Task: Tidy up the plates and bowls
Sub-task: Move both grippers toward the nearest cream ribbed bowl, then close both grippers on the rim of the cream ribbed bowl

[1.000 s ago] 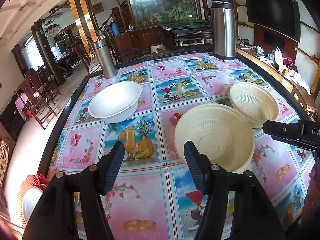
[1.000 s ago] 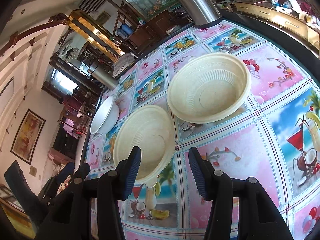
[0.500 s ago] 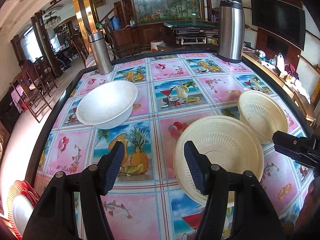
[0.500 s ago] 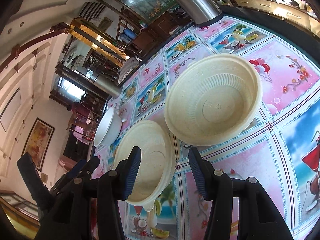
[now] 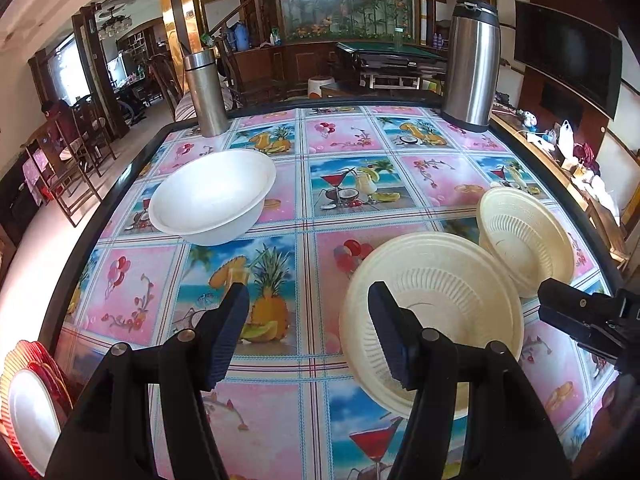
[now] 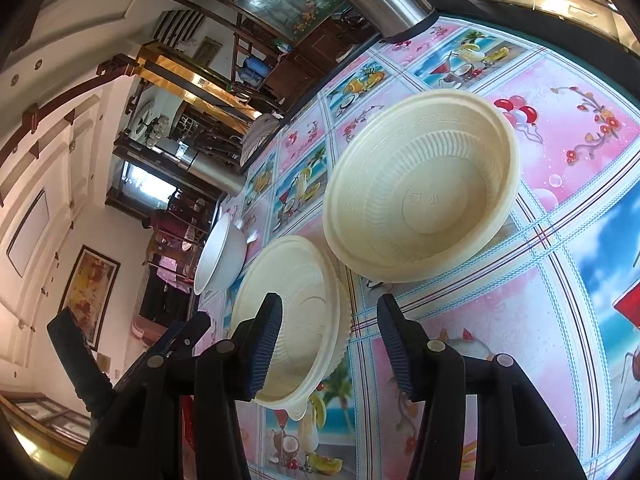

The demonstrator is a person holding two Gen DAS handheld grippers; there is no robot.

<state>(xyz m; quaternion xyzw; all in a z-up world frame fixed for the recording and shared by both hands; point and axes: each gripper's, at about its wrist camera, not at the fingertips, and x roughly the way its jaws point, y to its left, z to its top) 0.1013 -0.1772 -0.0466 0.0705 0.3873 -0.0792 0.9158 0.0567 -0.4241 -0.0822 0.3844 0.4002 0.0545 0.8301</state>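
Three bowls stand on the patterned table point(image 5: 352, 152). A white bowl point(image 5: 212, 198) is at the far left. A wide cream bowl point(image 5: 436, 304) sits just ahead of my left gripper point(image 5: 308, 334), whose right finger overlaps its near rim. A smaller cream bowl point(image 5: 524, 236) touches it on the right. My left gripper is open and empty. In the right wrist view, my right gripper point(image 6: 328, 344) is open and empty, near the wide cream bowl point(image 6: 296, 320), with the deeper cream bowl point(image 6: 424, 188) ahead and the white bowl point(image 6: 220, 256) beyond.
A tall steel flask point(image 5: 472, 64) stands at the table's back right and a slimmer steel flask point(image 5: 206, 92) at the back left. Red and white plates point(image 5: 28, 408) lie low at the left, off the table. Chairs stand beyond the left edge.
Both grippers have drawn closer to the bowls and the left view has risen slightly. The jaws stay open. The bowls have not moved.
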